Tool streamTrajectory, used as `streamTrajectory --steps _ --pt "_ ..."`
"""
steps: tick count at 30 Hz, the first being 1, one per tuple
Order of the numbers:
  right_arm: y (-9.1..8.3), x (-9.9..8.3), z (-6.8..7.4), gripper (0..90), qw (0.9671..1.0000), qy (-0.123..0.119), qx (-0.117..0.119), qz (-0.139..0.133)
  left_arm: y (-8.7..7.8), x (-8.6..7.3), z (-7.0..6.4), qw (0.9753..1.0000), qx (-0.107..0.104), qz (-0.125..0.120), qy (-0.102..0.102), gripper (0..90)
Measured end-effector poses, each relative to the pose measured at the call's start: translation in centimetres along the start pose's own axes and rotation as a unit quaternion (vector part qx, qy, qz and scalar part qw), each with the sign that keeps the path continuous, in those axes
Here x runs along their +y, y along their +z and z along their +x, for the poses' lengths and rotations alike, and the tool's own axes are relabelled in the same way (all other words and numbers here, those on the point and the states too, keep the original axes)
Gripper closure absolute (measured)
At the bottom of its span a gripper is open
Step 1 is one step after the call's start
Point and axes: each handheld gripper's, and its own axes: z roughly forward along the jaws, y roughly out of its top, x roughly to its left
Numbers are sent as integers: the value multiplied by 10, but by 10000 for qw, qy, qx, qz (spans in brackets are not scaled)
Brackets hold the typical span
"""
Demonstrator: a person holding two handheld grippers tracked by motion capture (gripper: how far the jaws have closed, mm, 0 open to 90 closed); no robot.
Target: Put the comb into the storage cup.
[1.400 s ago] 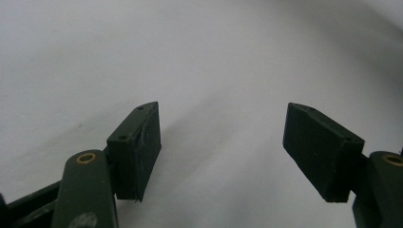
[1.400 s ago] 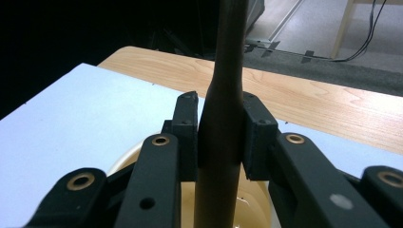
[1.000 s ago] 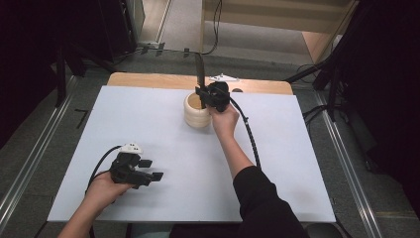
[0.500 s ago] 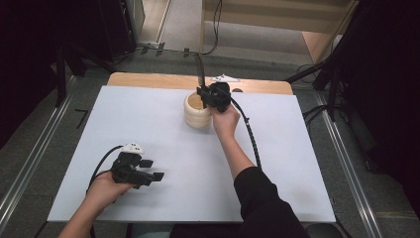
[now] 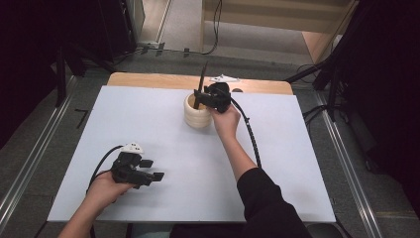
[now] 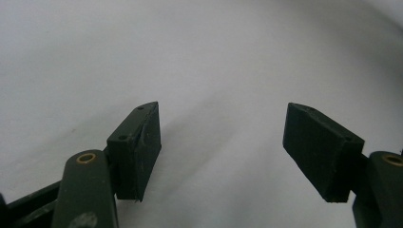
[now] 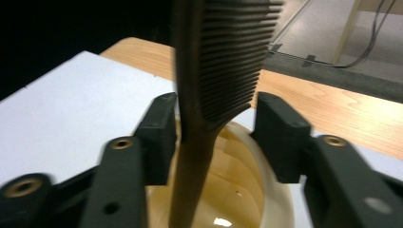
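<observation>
The comb (image 5: 202, 74) stands nearly upright in the cream cup (image 5: 196, 115), which sits on the white table (image 5: 297, 163) toward its far edge, at about twelve o'clock from the person. Its long axis runs close to vertical, handle end down inside the cup, toothed end rising above the rim with a slight lean away from the person. The right gripper (image 5: 202, 99) is at the cup's right side, roughly at three o'clock from it, reaching in over the rim. In the right gripper view the comb (image 7: 214, 71) stands between the two jaws of the right gripper (image 7: 216, 137); the left jaw lies against or just beside the comb's spine, while a clear gap shows between the teeth and the right jaw, so the jaws are parted and not clamped. The cup's rim (image 7: 280, 209) lies directly beneath. The left gripper (image 5: 153, 171) rests low near the table's front left, about seven o'clock from the cup and well apart from it; in its own view its jaws (image 6: 221, 142) stand wide apart over bare table, holding nothing. Judgement: the right hand is by far the nearer, and any lift or release would follow the comb's vertical axis.
</observation>
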Motion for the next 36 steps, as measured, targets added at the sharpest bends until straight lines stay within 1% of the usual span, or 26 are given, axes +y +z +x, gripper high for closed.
streamTrajectory --steps 3,4,5,6,10,11,13,18,23,36 --pt "-4 0 1 372 10000 -14 -30 -61 0 0 0 10000 6 21 16 293" --pt "-5 1 2 360 10000 -18 -26 -54 0 0 0 10000 6 31 27 293" --pt "-5 1 2 327 10000 -28 -33 -25 0 0 0 10000 7 33 31 293" --pt "-6 1 2 323 10000 -29 -77 -6 1 0 0 10000 4 23 21 293" --pt "-9 0 -1 277 9999 80 -75 73 0 0 0 10000 13 23 23 293" --pt "-10 0 -1 273 9999 86 -96 95 0 0 0 10000 13 24 25 293" --pt "-12 -1 -4 267 9998 142 -59 150 1 0 0 10000 11 22 24 293" --pt "-17 -5 -7 265 9996 114 -90 233 0 0 0 10000 11 18 20 293" --pt "-22 -10 -9 263 9993 212 -39 306 0 0 0 10000 14 23 19 293" --pt "-40 -17 -12 263 9993 137 78 353 0 0 0 10000 11 20 -4 293"
